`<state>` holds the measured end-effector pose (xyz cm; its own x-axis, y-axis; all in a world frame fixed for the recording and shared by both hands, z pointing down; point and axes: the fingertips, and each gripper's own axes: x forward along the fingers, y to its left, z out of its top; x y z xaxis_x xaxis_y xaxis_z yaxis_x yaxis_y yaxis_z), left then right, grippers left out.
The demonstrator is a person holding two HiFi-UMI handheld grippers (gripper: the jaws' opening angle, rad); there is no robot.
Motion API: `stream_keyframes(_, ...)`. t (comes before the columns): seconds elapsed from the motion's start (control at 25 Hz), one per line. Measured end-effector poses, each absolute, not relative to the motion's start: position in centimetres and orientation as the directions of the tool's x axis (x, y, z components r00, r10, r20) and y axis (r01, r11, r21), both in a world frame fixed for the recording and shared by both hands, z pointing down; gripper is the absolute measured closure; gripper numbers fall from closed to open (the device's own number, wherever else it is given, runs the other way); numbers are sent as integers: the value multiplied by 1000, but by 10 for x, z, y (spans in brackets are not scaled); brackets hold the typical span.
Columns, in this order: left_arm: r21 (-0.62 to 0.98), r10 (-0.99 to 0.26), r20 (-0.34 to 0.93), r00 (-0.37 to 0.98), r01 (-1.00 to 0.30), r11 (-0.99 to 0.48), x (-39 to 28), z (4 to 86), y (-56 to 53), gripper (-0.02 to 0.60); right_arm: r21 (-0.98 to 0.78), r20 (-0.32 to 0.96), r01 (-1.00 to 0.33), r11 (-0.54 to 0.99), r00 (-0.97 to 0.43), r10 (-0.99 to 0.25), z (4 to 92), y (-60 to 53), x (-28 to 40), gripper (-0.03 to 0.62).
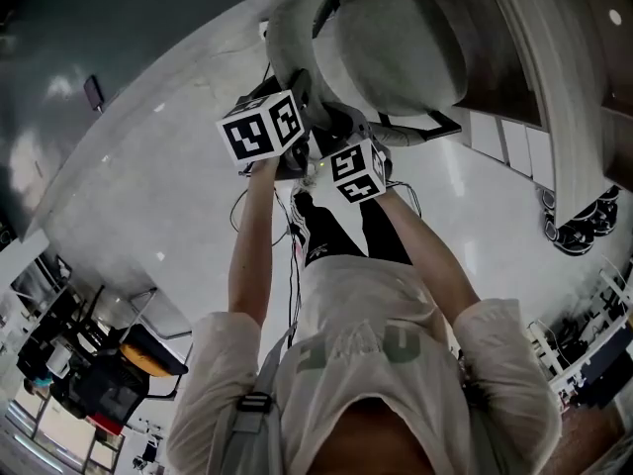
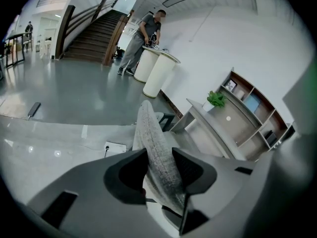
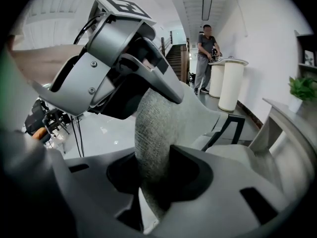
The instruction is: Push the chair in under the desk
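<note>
A grey fabric chair stands in front of me, its seat [image 1: 396,38] towards the desk [image 1: 566,107] at the upper right. Both grippers sit on the top edge of the chair's backrest [image 1: 289,47]. In the left gripper view the backrest [image 2: 151,128] runs between the jaws of my left gripper [image 2: 159,155], which lie lightly beside it without squeezing. The right gripper view shows my right gripper [image 3: 153,165] shut on the backrest [image 3: 156,128], with the fabric filling its gap. From the head view the left gripper [image 1: 309,107] and right gripper [image 1: 381,139] are close together.
The desk [image 2: 218,128] carries shelves and a green plant [image 2: 216,99]. A person [image 2: 146,33] stands at white round counters [image 2: 159,73] near a staircase [image 2: 89,33]. A cable box [image 2: 115,148] lies on the shiny floor. Behind me stands a cart with equipment [image 1: 99,374].
</note>
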<state>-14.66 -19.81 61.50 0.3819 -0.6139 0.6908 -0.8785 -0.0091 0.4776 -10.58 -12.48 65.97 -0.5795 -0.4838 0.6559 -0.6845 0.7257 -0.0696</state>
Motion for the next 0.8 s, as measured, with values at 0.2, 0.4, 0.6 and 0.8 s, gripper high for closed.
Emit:
stream_keyframes(0.2, 472, -600, 697, 393, -881, -29, -121, 616, -219, 422, -57, 653, -701, 711, -565, -504, 660, -144, -82, 482)
stream_keyframes(0.4, 495, -605, 678, 418, -868, -46, -90, 614, -230, 419, -55, 651, -704, 708, -563, -509, 659, -155, -52, 485)
stream_keyframes(0.6, 502, -594, 675, 437, -863, -64, -64, 614, -244, 416, -53, 649, -711, 701, -558, -517, 659, -169, -27, 485)
stream_keyframes(0.8, 520, -593, 662, 459, -851, -78, -38, 614, -251, 407, -41, 652, -704, 709, -557, -514, 659, -177, -1, 487)
